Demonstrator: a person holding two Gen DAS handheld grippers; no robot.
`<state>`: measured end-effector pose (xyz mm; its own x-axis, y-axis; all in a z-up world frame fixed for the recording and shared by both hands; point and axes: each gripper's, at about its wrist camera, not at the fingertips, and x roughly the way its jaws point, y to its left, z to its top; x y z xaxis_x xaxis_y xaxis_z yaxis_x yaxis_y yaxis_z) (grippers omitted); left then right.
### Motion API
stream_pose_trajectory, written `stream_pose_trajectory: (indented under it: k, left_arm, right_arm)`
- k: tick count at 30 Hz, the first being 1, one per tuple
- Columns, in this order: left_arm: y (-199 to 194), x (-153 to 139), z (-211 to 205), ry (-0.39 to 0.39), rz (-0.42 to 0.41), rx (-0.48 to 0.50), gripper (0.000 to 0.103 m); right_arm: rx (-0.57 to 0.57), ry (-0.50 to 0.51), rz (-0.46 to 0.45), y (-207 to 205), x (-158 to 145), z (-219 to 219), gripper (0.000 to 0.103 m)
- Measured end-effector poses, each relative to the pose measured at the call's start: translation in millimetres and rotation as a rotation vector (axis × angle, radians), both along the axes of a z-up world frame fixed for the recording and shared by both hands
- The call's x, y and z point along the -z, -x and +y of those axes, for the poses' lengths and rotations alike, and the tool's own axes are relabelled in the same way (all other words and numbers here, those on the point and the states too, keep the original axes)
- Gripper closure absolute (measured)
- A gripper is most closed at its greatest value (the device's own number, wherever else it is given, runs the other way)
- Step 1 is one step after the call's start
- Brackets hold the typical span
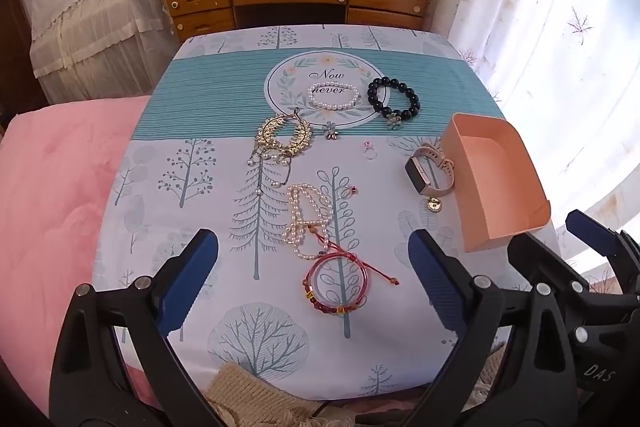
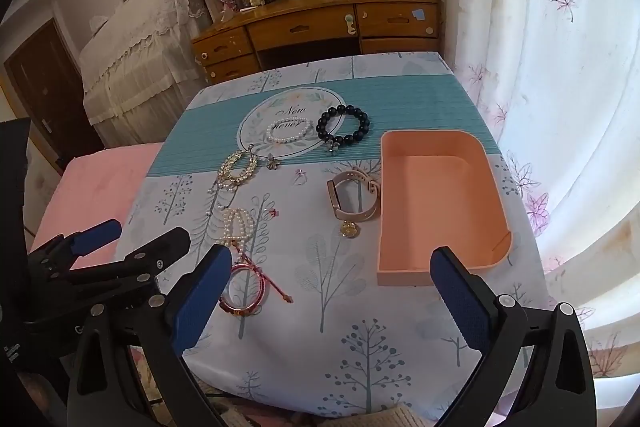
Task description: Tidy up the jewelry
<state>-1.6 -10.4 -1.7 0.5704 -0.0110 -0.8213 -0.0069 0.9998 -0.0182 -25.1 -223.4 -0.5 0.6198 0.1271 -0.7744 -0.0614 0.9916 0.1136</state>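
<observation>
**Both tongs spread above the near edge, jewelry scattered ahead**

Left tongs (image 1: pixel 314 285) and right tongs (image 2: pixel 332 303) hang with jaws wide apart, holding nothing, over the tree-print tablecloth on the desk (image 1: pixel 280 327). Nearest lies a red cord-and-bead bracelet (image 1: pixel 340 283), touching a cream pearl necklace (image 1: pixel 308 219) just beyond. At right stands an empty peach plastic tray (image 2: pixel 440 203), with a beige-strapped smartwatch (image 2: pixel 354 195) just left of it. Farther: a gold leaf necklace (image 1: pixel 284 137), a white pearl bracelet (image 1: pixel 334 95) and a black bead bracelet (image 1: pixel 390 97).
</observation>
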Motion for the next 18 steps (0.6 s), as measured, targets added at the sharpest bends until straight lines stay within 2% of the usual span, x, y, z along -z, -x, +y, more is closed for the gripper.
stream_pose_trajectory:
  k: [18]
  left_arm:
    - [-2.1,2.3,-2.8,-0.047,0.01,0.01,0.008]
  right_arm:
    - [-0.006,0.021,-0.001,-0.2,-4.6,0.9,0.003]
